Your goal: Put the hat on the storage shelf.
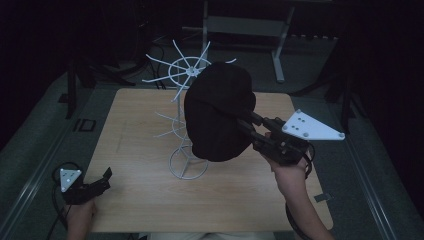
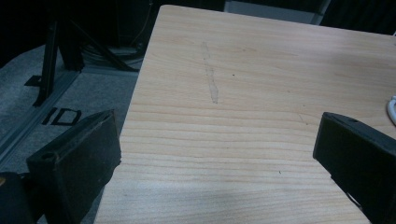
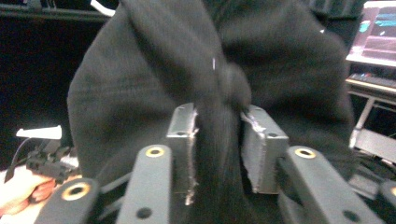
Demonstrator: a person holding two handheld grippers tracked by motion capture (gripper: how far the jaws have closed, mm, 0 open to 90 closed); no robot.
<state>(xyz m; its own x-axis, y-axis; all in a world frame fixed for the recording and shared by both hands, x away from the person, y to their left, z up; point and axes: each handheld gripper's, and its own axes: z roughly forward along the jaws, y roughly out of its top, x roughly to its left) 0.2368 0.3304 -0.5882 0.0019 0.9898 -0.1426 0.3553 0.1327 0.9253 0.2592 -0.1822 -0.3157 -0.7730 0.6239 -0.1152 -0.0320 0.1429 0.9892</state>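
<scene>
Cap (image 1: 218, 112), black fabric: hangs over the white wire rack (image 1: 186, 120) on my wooden table (image 1: 150, 200). My right gripper (image 1: 243, 121) has a fold of it between the pads (image 3: 184, 135), jaws partly apart, fabric touching both. My left gripper (image 1: 106, 176) rests at the table's near left corner, jaws wide apart, holding nothing.

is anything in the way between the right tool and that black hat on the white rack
Nothing visible. The right tool already has a fold of the black hat between its jaws, which stand close on either side of the fabric. The hat drapes over the white wire rack, hiding much of its upper arms. The left tool sits open, far off at the table's near left.
</scene>
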